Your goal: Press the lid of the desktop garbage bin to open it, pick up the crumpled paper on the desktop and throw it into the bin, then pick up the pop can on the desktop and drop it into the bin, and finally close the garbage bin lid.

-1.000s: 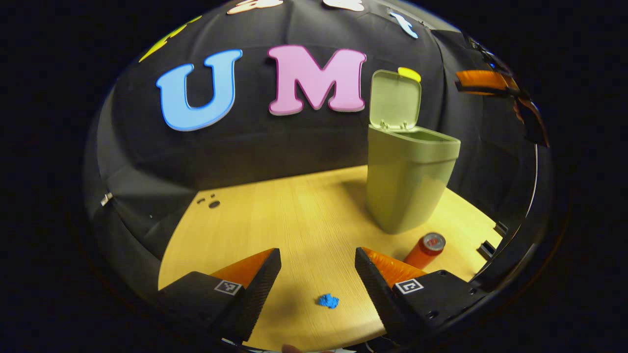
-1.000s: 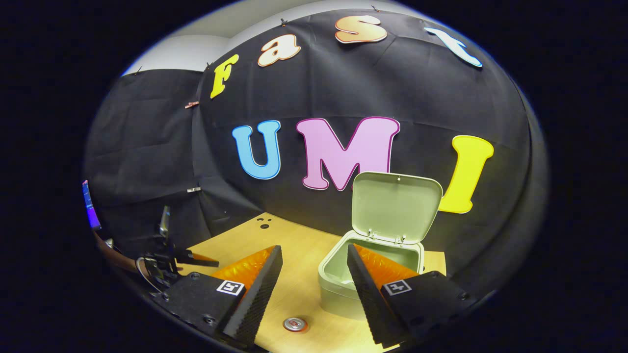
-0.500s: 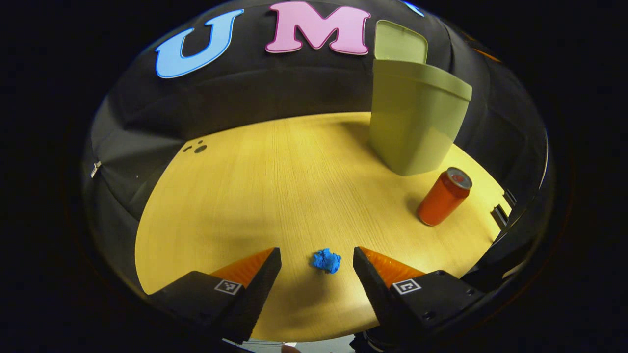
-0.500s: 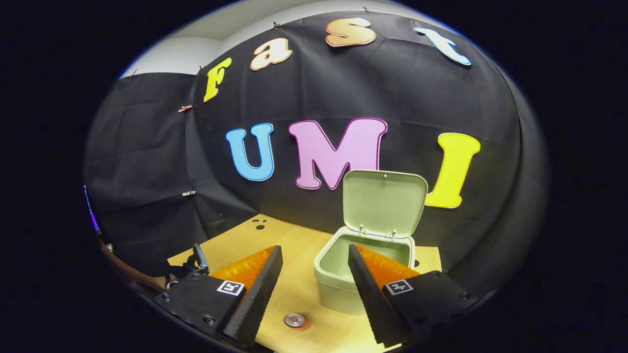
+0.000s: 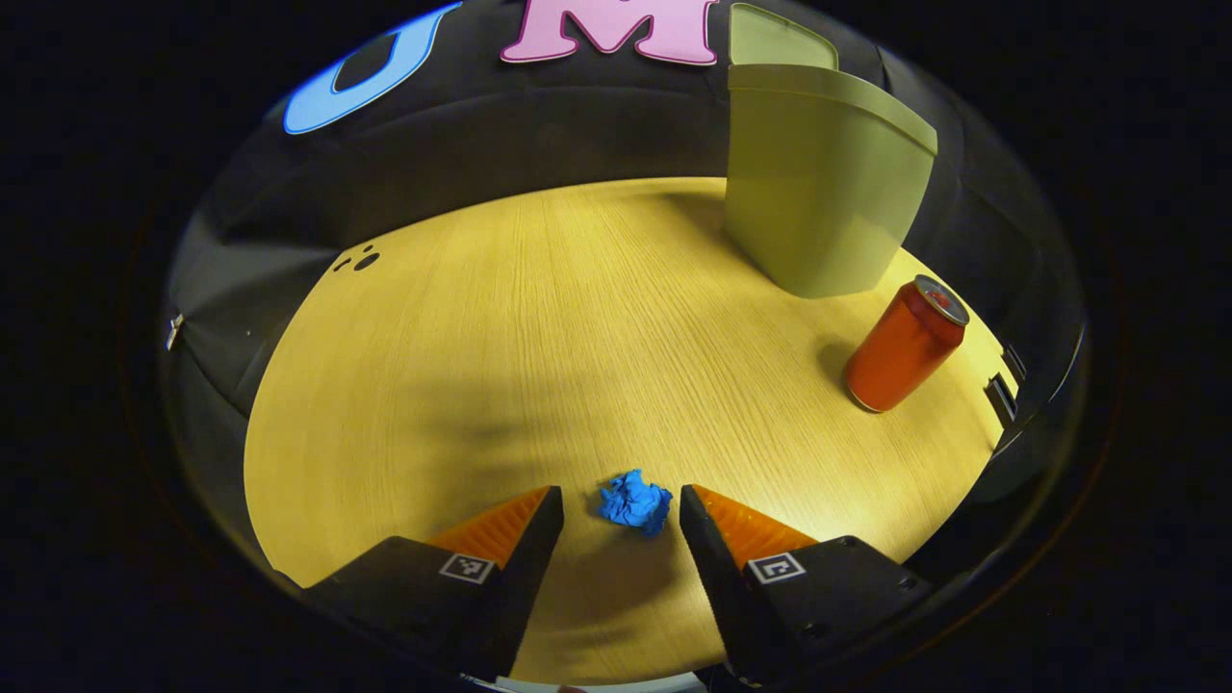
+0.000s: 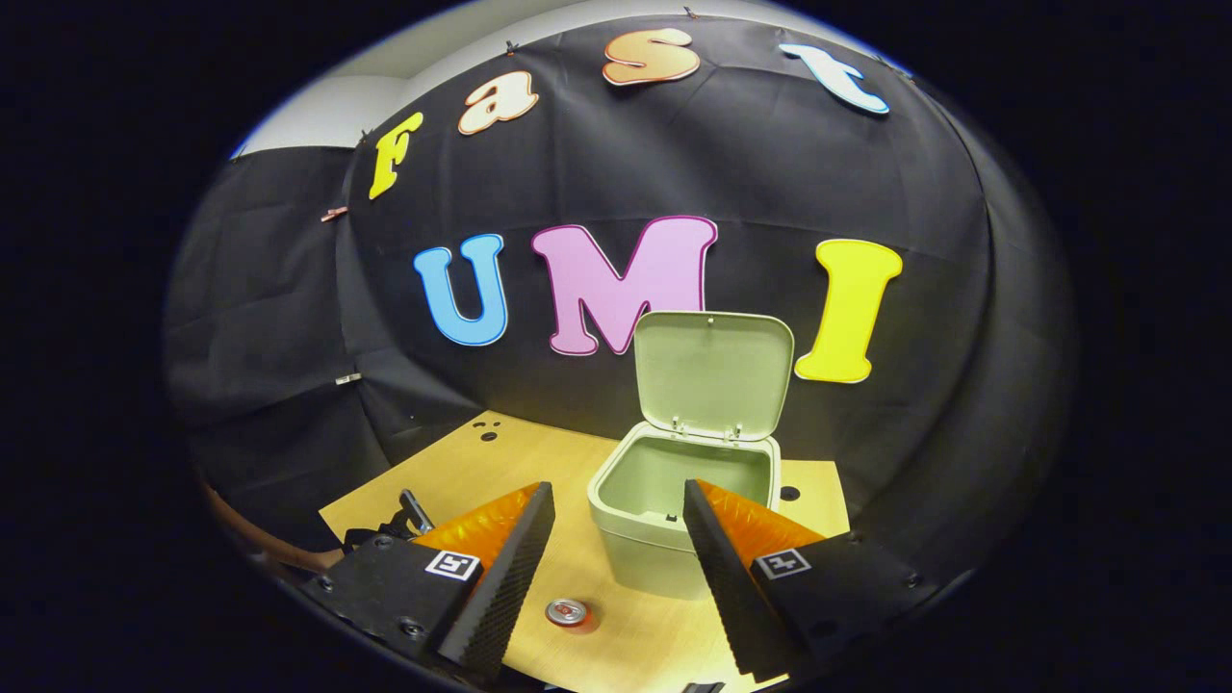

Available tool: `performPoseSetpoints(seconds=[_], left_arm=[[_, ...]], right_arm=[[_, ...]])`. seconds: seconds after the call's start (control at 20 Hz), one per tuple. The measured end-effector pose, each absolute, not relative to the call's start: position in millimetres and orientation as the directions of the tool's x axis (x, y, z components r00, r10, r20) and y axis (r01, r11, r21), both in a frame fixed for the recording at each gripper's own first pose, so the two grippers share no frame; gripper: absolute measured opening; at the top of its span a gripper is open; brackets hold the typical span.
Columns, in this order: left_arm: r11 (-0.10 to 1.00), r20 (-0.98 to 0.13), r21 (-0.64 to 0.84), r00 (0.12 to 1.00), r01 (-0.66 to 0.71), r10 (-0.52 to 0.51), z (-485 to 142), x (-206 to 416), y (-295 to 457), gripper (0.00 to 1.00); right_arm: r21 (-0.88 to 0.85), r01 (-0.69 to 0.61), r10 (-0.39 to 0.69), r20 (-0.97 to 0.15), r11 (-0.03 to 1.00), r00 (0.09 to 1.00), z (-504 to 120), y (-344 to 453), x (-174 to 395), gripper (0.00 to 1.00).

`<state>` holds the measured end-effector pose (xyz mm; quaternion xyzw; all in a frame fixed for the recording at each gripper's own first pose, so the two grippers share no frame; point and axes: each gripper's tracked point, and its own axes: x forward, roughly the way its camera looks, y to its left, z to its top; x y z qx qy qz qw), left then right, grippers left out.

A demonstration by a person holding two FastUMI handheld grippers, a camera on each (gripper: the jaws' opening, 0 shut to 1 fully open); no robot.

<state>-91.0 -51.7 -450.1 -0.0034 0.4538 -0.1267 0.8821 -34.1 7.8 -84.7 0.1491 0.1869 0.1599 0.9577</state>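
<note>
A small blue crumpled paper [image 5: 635, 502] lies on the wooden desktop [image 5: 539, 318], right between the tips of my open left gripper [image 5: 621, 505], which touches nothing. The pale green bin [image 5: 818, 192] stands at the back right with its lid [image 6: 714, 373] raised upright. An orange pop can [image 5: 905, 344] stands upright in front of the bin. In the right gripper view, my right gripper [image 6: 618, 505] hangs open and empty above the table, with the bin [image 6: 674, 515] behind it and the can's top [image 6: 566, 612] showing low between its fingers.
Small dark holes [image 5: 358, 261] mark the desktop at the back left. Part of the other gripper [image 6: 409, 515] shows at the lower left in the right gripper view. Black cloth walls the table's back and sides.
My left gripper has tilted down and moved toward the blue paper, which now sits between its fingertips. The right gripper has drifted back a little from the bin.
</note>
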Motion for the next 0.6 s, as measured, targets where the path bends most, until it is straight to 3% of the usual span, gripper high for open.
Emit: performPoseSetpoints(seconds=[0.15, 0.25, 0.3, 0.6], left_arm=[[0.961, -0.803, -0.147, 0.539, 0.234, -0.254, -453, -90, -58, 0.69], [0.959, -0.807, -0.145, 0.533, 0.242, -0.256, -454, -89, -58, 0.54], [0.959, -0.805, -0.141, 0.536, 0.246, -0.255, -455, -87, -58, 0.41], [0.959, -0.775, -0.127, 0.578, 0.254, -0.256, -432, -79, -53, 0.37]], right_arm=[[0.351, -0.24, 0.356, -0.32, 0.905, 0.878, -88, 4, -36, 0.88], [0.352, -0.238, 0.356, -0.323, 0.905, 0.877, -90, 5, -37, 0.88], [0.352, -0.237, 0.355, -0.324, 0.906, 0.877, -90, 5, -37, 0.88], [0.345, -0.248, 0.362, -0.321, 0.905, 0.875, -92, 9, -37, 0.88]])
